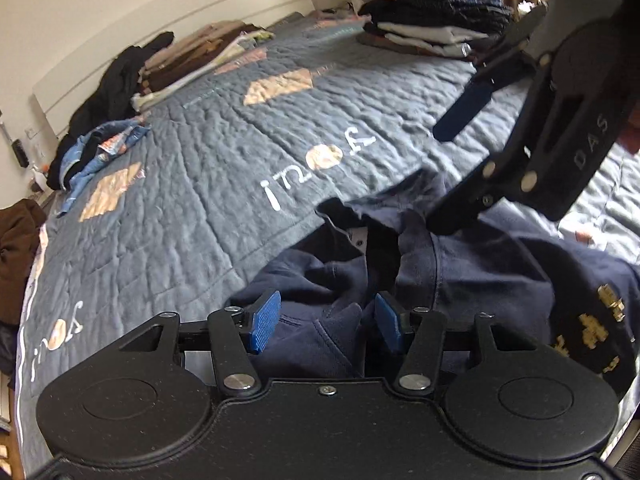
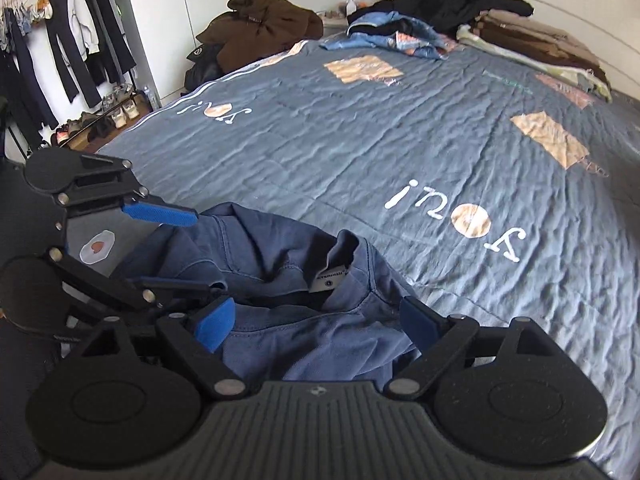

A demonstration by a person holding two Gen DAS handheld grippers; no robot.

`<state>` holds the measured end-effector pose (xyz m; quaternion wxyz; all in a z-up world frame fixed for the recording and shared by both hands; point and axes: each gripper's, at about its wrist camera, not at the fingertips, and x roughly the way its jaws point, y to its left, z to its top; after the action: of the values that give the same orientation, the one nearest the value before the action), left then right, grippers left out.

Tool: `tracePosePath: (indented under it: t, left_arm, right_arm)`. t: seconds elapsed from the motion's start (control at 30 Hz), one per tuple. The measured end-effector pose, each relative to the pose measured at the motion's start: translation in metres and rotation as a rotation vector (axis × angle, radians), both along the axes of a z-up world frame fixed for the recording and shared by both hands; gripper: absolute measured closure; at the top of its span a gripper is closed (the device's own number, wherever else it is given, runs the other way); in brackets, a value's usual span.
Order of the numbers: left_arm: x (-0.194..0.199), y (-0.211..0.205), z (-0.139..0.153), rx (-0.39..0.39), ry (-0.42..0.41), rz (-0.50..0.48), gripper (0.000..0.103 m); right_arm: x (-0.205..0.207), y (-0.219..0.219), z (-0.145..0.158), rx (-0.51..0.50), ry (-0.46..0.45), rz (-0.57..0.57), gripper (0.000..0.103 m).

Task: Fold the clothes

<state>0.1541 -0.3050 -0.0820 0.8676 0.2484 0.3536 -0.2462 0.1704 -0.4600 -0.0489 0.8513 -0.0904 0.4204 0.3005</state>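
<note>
Between both grippers' parted, empty jaws, left gripper [image 1: 326, 322] half-wide, right gripper [image 2: 316, 322] wide: crumpled navy shirt [image 2: 304, 280].

A crumpled shirt [image 2: 304, 300] is spread at the near edge of the bed [image 2: 360, 140]. Folded stacks [image 1: 436, 12] are set at the far side, loose clothes [image 2: 404, 32] heaped along the headboard.
</note>
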Motion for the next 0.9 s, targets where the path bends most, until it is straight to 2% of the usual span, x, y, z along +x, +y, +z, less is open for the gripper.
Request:
tracePosePath:
  t: [0.07,0.17,0.2,0.3,0.47,0.57,0.67,0.8,0.9]
  left_arm:
    - [0.003,0.000,-0.010,0.028,0.012,-0.003,0.057]
    - [0.006,0.002,-0.023,0.091,0.020,-0.009,0.077]
    - [0.006,0.004,-0.026,0.110,0.012,-0.005,0.087]
    - [0.006,0.016,-0.021,0.065,0.007,0.023,0.090]
    - [0.007,0.038,0.000,0.001,-0.073,0.115,0.091]
    - [0.012,0.038,-0.004,0.022,-0.048,0.126,0.091]
    - [0.015,0.027,-0.016,0.086,-0.033,0.118,0.089]
    - [0.013,0.022,-0.031,0.112,-0.032,0.106,0.087]
    - [0.012,0.029,-0.034,0.068,-0.009,0.113,0.092]
  right_arm:
    - [0.005,0.000,-0.005,-0.001,0.006,0.003,0.013]
    - [0.011,0.001,-0.013,-0.011,0.007,0.008,0.013]
    - [0.012,0.002,-0.014,-0.020,0.004,0.013,0.013]
    - [0.013,0.005,-0.018,-0.050,-0.014,0.032,0.013]
    - [0.012,0.006,-0.020,-0.074,-0.053,0.056,0.013]
    - [0.013,0.005,-0.019,-0.062,-0.051,0.061,0.013]
    - [0.016,0.005,-0.019,-0.056,-0.045,0.060,0.013]
    - [0.021,0.009,-0.024,-0.058,-0.014,0.073,0.013]
    - [0.028,0.014,-0.031,-0.054,0.018,0.075,0.013]
